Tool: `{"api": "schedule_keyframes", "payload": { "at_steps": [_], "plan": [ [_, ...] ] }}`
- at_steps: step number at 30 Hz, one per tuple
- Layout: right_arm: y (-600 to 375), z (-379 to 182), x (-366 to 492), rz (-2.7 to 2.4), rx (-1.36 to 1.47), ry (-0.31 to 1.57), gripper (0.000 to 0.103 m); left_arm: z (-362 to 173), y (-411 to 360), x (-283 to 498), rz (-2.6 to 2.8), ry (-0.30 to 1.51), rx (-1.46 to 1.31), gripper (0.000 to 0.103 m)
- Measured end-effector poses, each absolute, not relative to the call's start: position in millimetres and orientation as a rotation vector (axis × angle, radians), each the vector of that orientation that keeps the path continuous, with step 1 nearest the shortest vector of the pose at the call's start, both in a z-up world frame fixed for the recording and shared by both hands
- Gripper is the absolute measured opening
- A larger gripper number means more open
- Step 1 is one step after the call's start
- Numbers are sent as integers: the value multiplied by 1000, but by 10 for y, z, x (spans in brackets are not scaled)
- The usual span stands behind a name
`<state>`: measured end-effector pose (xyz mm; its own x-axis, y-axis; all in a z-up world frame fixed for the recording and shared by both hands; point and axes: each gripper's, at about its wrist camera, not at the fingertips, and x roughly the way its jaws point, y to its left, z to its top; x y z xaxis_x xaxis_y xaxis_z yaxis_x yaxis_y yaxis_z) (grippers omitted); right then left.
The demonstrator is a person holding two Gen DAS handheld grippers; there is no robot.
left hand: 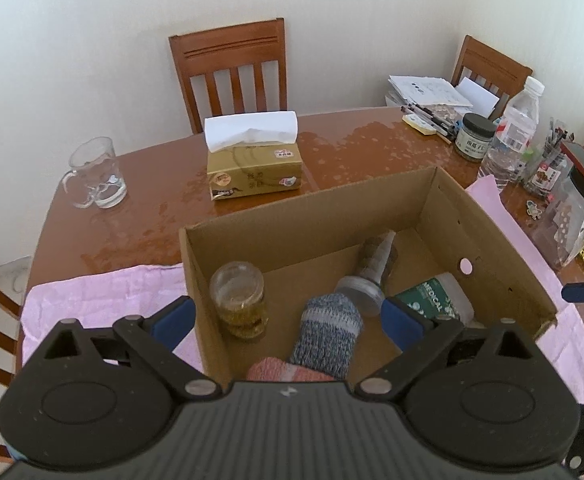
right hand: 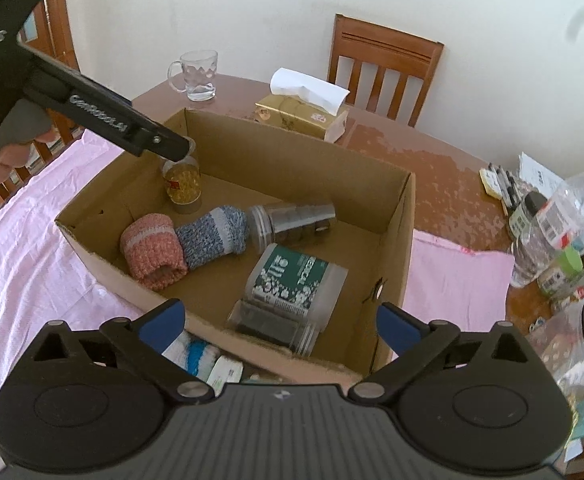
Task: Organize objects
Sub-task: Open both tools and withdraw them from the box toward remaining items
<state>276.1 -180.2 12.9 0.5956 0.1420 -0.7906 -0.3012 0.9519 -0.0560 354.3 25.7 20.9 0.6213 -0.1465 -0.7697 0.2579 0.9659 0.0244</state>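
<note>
Your cardboard box [right hand: 292, 168] sits on a pink cloth [right hand: 31, 248] on the wooden table [right hand: 444, 168], and the sorted things lie inside it.

Going left to right in the right wrist view: a small jar [right hand: 183, 184] of yellow capsules stands upright in the far left corner, mouth up. Next, a pink knitted sock [right hand: 151, 252] and a blue-grey sock [right hand: 215, 234] lie rolled side by side, touching, their long axes running from near left to far right. Just beside the blue-grey sock a clear lidded jar [right hand: 292, 222] lies on its side, long axis left to right, lid towards the sock. Nearer you, a white tub [right hand: 296, 280] with a green "MEDICAL" label lies tipped over, its long axis running from the far wall towards the near wall.

Your left gripper [left hand: 287, 316] hangs over the box with its blue fingers [left hand: 173, 316] spread wide and nothing between the pads; in its own view the blue-grey sock shows between them but below, untouched.

Your right gripper [right hand: 279, 320] is also wide apart and empty, poised above the box's near wall, the white tub showing below between its fingers.
</note>
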Motion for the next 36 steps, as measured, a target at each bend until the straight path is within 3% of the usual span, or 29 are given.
{"api": "schedule_keyframes", "payload": {
  "at_steps": [36],
  "plan": [
    [-1939,-580,1643,330,-88,929,103,-521,277,1684,75,959,-25,100]
  ]
}}
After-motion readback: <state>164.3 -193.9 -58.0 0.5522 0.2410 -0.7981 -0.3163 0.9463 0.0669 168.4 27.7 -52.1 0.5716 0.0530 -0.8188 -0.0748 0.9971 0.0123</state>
